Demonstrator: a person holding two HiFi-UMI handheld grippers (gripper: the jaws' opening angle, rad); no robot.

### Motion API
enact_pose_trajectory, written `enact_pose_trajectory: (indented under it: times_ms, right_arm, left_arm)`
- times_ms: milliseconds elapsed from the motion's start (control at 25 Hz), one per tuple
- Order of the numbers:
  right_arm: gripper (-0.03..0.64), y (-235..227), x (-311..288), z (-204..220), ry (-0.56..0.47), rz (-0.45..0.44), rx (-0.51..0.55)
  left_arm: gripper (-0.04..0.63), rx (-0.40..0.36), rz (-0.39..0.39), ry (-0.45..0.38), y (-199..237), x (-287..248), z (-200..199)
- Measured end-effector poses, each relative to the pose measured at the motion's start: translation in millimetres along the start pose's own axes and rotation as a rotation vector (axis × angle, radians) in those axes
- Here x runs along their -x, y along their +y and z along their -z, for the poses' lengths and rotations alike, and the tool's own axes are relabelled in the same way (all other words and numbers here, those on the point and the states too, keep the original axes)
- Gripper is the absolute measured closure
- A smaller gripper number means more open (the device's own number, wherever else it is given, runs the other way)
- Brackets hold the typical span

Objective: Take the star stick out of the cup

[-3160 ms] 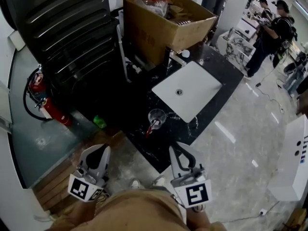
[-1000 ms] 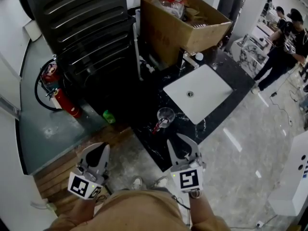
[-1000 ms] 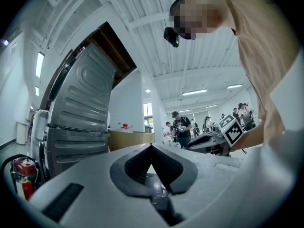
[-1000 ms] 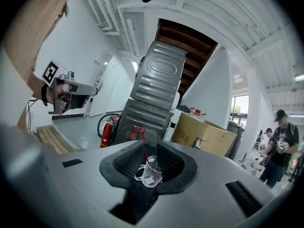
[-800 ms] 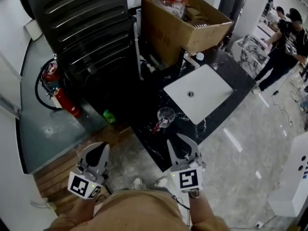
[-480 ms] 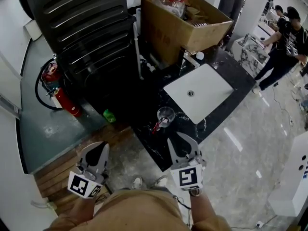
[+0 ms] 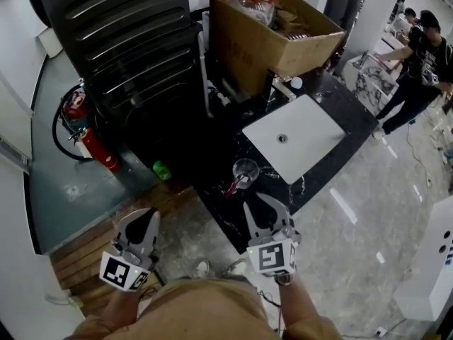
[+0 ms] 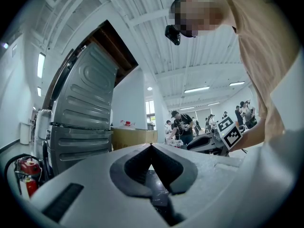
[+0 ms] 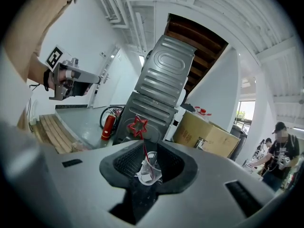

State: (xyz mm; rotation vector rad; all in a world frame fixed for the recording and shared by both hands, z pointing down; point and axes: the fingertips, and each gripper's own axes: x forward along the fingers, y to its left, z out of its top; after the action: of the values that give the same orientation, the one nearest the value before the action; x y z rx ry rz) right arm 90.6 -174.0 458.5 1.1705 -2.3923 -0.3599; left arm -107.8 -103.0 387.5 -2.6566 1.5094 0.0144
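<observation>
A clear plastic cup (image 7: 245, 168) stands on the black marble counter (image 7: 226, 218), near its front edge. A red star stick (image 7: 232, 185) leans out of the cup toward me. In the right gripper view the cup (image 9: 149, 167) shows between the jaws, with the red star (image 9: 138, 126) above it. My right gripper (image 7: 262, 204) is open and empty, a short way in front of the cup and apart from it. My left gripper (image 7: 146, 217) hangs shut and empty at the lower left, over the floor. Its jaws meet at the tip (image 8: 152, 147).
A white basin (image 7: 294, 134) is set into the counter behind the cup. A large cardboard box (image 7: 272, 27) stands at the back beside a dark ribbed machine (image 7: 127, 41). At the left are a fire extinguisher (image 7: 95, 151), a green object (image 7: 162, 170) and wooden planks (image 7: 92, 261). People (image 7: 417, 55) stand far right.
My right gripper has edged a little forward and left toward the cup. The left gripper has stayed put, and the cup and star stick have not moved.
</observation>
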Motion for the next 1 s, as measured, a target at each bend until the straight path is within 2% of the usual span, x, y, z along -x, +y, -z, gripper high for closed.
enact_pose_trajectory:
  times_ms: [1000]
  right_arm:
    - [0.534, 7.2, -34.6, 25.3, 0.017, -0.014, 0.051]
  left_arm:
    - [0.595, -0.005, -0.034, 0.005, 9.7, -2.5, 1.9]
